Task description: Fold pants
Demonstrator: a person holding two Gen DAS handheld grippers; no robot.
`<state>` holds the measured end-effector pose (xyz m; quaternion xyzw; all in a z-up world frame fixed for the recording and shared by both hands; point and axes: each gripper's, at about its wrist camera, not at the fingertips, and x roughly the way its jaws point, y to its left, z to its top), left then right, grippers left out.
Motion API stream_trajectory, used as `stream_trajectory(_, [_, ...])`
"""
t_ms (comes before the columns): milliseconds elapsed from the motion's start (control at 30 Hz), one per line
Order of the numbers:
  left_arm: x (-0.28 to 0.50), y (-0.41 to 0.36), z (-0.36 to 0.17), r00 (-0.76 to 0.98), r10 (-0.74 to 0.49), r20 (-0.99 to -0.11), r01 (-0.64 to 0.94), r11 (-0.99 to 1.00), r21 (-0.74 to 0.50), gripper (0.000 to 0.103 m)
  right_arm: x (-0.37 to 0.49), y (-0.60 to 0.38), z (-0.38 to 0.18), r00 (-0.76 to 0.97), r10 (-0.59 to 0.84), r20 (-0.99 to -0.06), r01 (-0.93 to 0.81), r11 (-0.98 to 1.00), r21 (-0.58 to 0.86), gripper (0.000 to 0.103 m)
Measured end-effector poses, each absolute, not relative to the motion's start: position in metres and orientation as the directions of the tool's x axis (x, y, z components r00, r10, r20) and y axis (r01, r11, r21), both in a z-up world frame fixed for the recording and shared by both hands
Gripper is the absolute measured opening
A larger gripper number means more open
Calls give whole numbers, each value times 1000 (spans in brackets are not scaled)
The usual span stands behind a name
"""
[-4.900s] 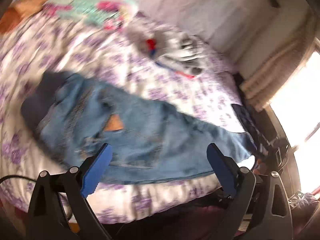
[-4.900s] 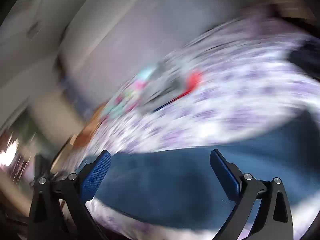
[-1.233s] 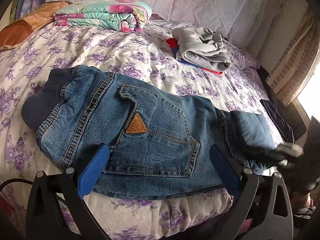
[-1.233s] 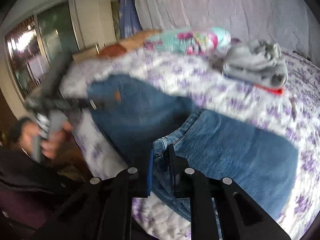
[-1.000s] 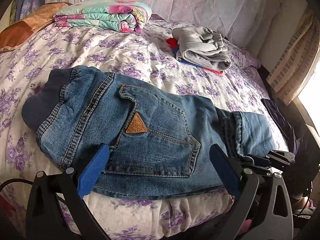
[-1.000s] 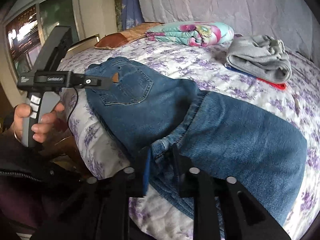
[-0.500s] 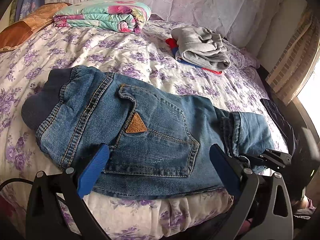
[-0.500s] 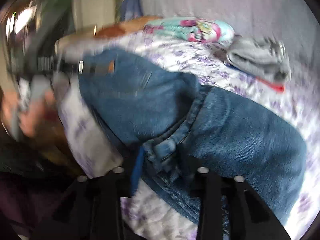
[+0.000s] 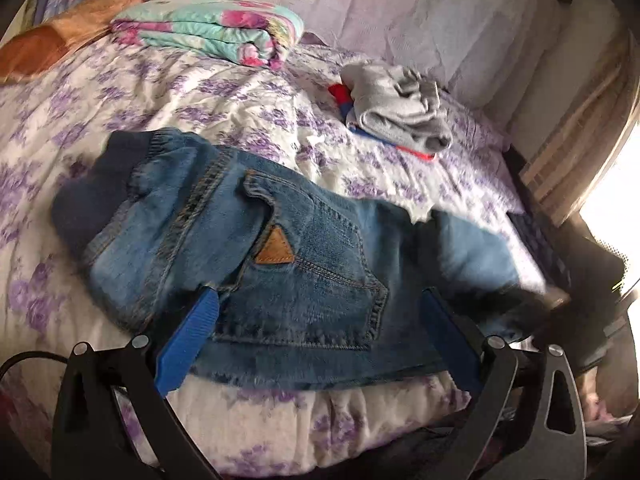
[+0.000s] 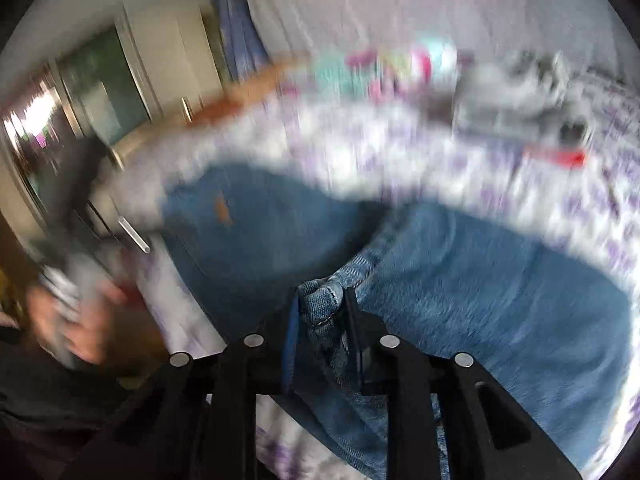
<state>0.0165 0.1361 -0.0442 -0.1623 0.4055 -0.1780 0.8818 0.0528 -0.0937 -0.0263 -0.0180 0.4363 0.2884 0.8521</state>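
Note:
Blue denim pants (image 9: 280, 264) lie on the flowered bed, waistband at the left, back pocket with a tan triangle patch facing up, legs folded back at the right. My left gripper (image 9: 316, 340) is open and empty, hovering over the pants' near edge. My right gripper (image 10: 322, 316) is shut on a bunched fold of the pants' hem (image 10: 320, 300) and holds it above the folded leg (image 10: 500, 300). It shows blurred at the right of the left wrist view (image 9: 548, 308). The right wrist view is motion-blurred.
A folded floral blanket (image 9: 212, 32) and an orange pillow (image 9: 44, 48) lie at the bed's far left. A folded grey garment pile (image 9: 400, 108) sits far right. The bed's near edge (image 9: 280, 420) is just below the pants. A dark object (image 9: 540, 240) lies at the right edge.
My right gripper has closed on the hem and is lifting it, moving fast. The left gripper has stayed open and shifted slightly over the pants.

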Motion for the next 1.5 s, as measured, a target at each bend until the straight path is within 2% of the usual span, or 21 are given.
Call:
stream_trajectory(67, [7,153,-38,615,-462,-639,150,864,-480,98,39,-89,-31,502,457,-734,-535,831,151,33])
stream_trajectory(133, [-2,172,-39,618,-472,-628,101,840,-532,98,19,-88,-22,561,466,-684,-552,826,109,51])
stream_trajectory(233, [-6,201,-56,602,-487,-633,-27,780,-625,98,-5,-94,-9,650,471,-596,-538,839,75,66])
stream_trajectory(367, [7,214,-77,597,-516,-614,-113,703,-702,98,-17,-102,-7,666,497,-556,-533,839,112,67])
stream_trajectory(500, [32,206,-73,641,-507,-576,-108,684,-722,98,-22,-106,-5,680,487,-549,-526,845,97,67])
stream_trajectory(633, [49,199,-78,655,-486,-579,-135,678,-722,95,-25,-123,-3,722,437,-537,-456,884,105,67])
stream_trajectory(667, [48,193,-74,665,-462,-587,-121,709,-695,91,-23,-130,-5,732,414,-540,-425,898,112,67])
stream_trajectory(733, [39,189,-63,693,-395,-603,-107,771,-628,44,-22,-150,-7,748,393,-535,-366,917,162,67])
stream_trajectory(767, [33,189,-56,712,-358,-605,-105,797,-595,33,-22,-161,-8,755,392,-526,-341,920,195,67])
stream_trajectory(867, [22,180,-30,746,-350,-567,-37,828,-560,29,-25,-195,-9,785,368,-498,-263,926,269,67])
stream_trajectory(967, [17,143,4,769,-335,-545,69,890,-450,28,-27,-227,-6,807,352,-474,-204,920,336,67])
stream_trajectory(1167, [-5,30,54,720,-462,-518,375,887,-270,26,-46,-291,8,882,243,-405,-75,919,388,67])
stream_trajectory(1300, [-18,-71,41,548,-571,-611,613,771,-170,24,-62,-325,13,911,150,-383,11,922,387,68])
stream_trajectory(1400, [-7,-136,-23,238,-571,-786,725,643,-248,24,-63,-341,6,902,132,-410,51,913,406,72])
stream_trajectory(1467, [2,-147,-57,129,-541,-831,721,627,-297,22,-62,-345,0,889,155,-431,46,906,421,73])
stream_trajectory(1500, [5,-143,-56,112,-560,-821,712,622,-326,21,-61,-345,-3,880,179,-439,31,902,431,74])
